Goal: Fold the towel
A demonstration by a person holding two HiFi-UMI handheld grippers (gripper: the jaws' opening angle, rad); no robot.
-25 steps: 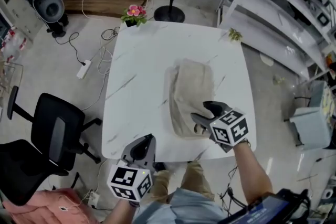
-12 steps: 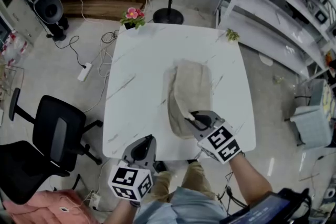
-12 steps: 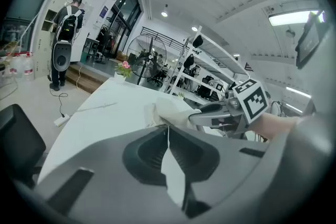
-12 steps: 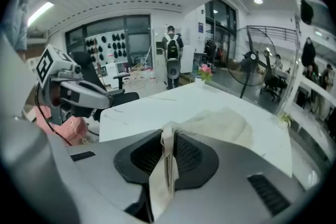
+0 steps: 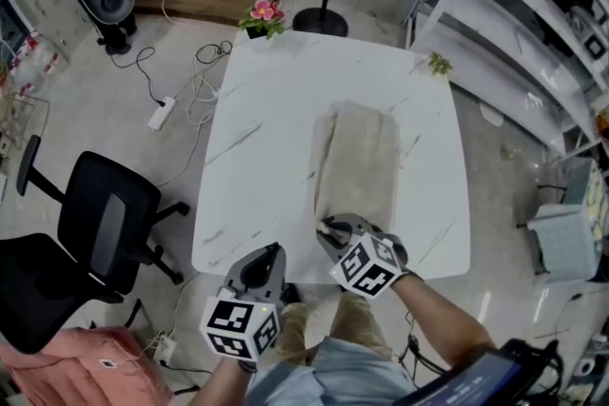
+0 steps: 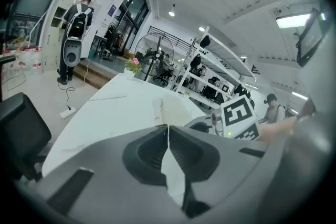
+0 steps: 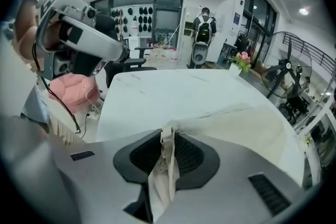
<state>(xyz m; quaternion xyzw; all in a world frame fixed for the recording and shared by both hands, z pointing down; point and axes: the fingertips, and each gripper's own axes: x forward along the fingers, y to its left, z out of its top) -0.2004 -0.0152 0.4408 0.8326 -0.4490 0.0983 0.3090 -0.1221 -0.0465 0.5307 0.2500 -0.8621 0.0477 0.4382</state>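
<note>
Nearest, off the 7 o'clock edge of the white marble table (image 5: 257,157), the left gripper (image 5: 271,252) hangs with its jaws pressed together on nothing. Just beyond, at 6 o'clock, the right gripper (image 5: 326,227), whose jaws have just been closing, pinches the near left corner of the beige towel (image 5: 360,157), a flat strip running from 6 toward 12 o'clock, right of the table's centre. By the far 11 o'clock corner shows a pot of pink flowers (image 5: 264,15).

The towel (image 5: 360,157) is matt beige cloth, faintly rough; the worktop (image 5: 257,147) is smooth, glossy white with grey veining.
</note>
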